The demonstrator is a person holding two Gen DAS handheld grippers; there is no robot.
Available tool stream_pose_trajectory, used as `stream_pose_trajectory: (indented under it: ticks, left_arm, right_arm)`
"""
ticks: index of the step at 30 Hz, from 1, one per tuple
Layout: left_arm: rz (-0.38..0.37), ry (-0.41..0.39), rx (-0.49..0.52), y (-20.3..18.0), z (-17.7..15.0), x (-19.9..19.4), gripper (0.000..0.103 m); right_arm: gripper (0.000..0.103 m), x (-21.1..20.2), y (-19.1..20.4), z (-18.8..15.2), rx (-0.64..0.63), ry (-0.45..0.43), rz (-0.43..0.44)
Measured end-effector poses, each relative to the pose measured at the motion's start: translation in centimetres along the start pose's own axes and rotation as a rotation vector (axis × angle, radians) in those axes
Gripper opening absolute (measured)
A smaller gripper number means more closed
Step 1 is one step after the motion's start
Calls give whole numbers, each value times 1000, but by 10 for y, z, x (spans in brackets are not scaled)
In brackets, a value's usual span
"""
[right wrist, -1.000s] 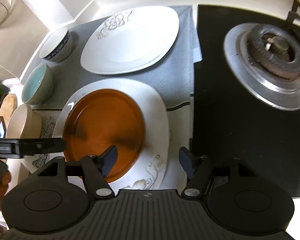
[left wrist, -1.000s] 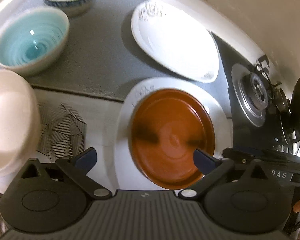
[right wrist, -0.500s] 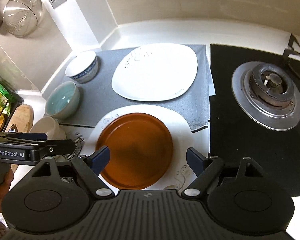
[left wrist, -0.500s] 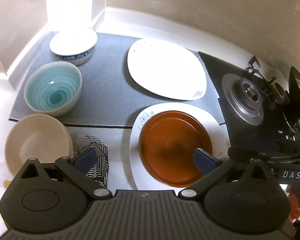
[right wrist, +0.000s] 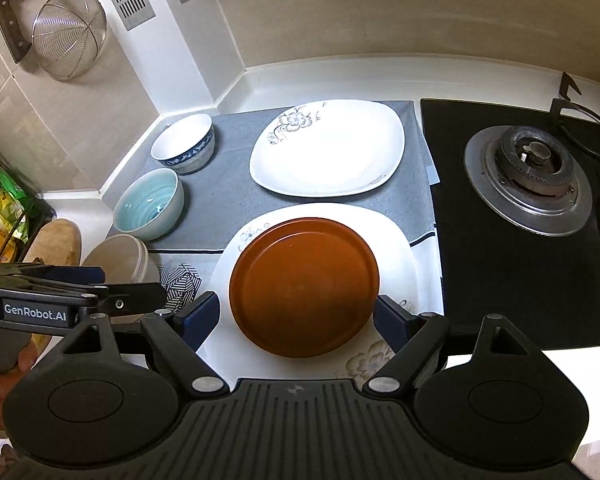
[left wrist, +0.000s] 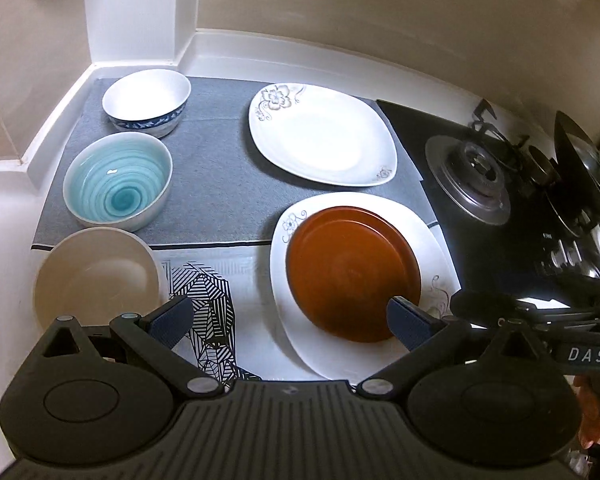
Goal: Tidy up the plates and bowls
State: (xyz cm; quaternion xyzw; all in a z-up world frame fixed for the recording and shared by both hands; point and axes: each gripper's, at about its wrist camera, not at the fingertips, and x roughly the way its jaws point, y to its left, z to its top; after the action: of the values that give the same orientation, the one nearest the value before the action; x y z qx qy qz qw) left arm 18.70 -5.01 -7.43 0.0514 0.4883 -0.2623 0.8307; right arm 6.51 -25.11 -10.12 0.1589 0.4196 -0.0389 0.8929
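Nearest the cameras, the left gripper (left wrist: 287,322) and the right gripper (right wrist: 297,317) both hang above the counter with fingers spread wide and nothing between them. Just beyond lies the round brown plate (right wrist: 304,286), stacked on a white squarish plate with floral corners (right wrist: 396,252), and the plain beige bowl (left wrist: 96,276) sits to the left, beside a black-and-white striped mat (left wrist: 212,304). Farther back on the grey cloth mat (left wrist: 212,188) stand the turquoise swirl-glazed bowl (left wrist: 118,186), then the white bowl with a blue patterned band (left wrist: 146,100), and a second white floral plate (left wrist: 324,136) alone. The plate stacking looks partly done; judging by this, the next move calls for gathering the far plate under the stack, or nesting the three separate bowls, with a rim grip.
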Motion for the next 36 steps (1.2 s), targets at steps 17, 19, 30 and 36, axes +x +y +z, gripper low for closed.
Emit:
stream_pose_trajectory:
  ticks: [17,19,30,36]
  left_arm:
    - [98,-35,-190,6,104,85,103]
    - [105,-26,-223,10,118,105,103]
    - [152,29,-275,19,164,194,103]
    - [167,72,-280,21,172,219,103]
  right_arm:
    - [86,83,-71,91,51,-115,88]
    - [86,105,-82,104,49,-120,86]
    - [86,192,-114,144,110,-61,121]
    - [85,216,-119,149,126,-28,147]
